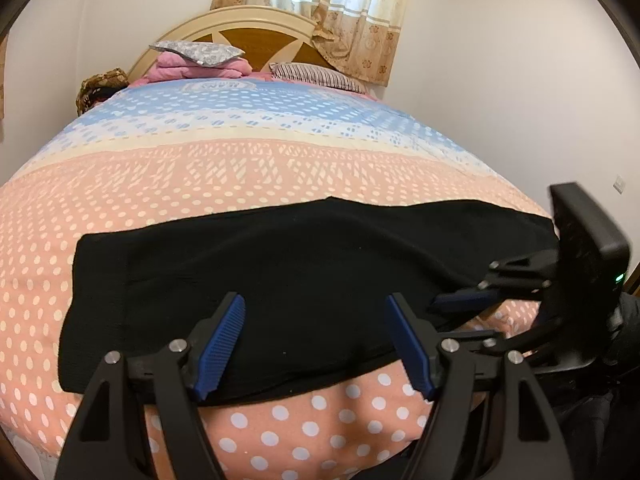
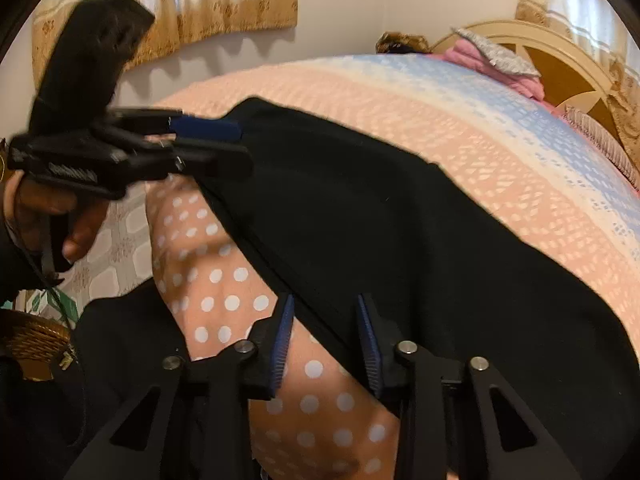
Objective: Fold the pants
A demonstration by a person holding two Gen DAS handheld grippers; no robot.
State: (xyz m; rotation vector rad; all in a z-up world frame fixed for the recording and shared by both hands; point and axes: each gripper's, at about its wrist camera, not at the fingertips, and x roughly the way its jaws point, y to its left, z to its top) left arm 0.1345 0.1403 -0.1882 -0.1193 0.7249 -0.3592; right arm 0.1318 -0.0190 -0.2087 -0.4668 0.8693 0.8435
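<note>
Fingers on both sides are spread right now, nothing pinched: my left gripper (image 1: 316, 344) hovers over the near hem of the black pants (image 1: 304, 264), and my right gripper (image 2: 324, 344) straddles the near edge further along. The pants lie flat across the foot of the bed, on the polka-dot bedspread (image 1: 224, 184), long side toward me. Looks like soft, light knit, floppy, so it'll sag and drag anywhere I'm not holding it. Not slippery or fragile, I'd guess. Best bet is pinching the near edge at two well-spaced spots, catching all layers, then lifting evenly so it doesn't bunch.
</note>
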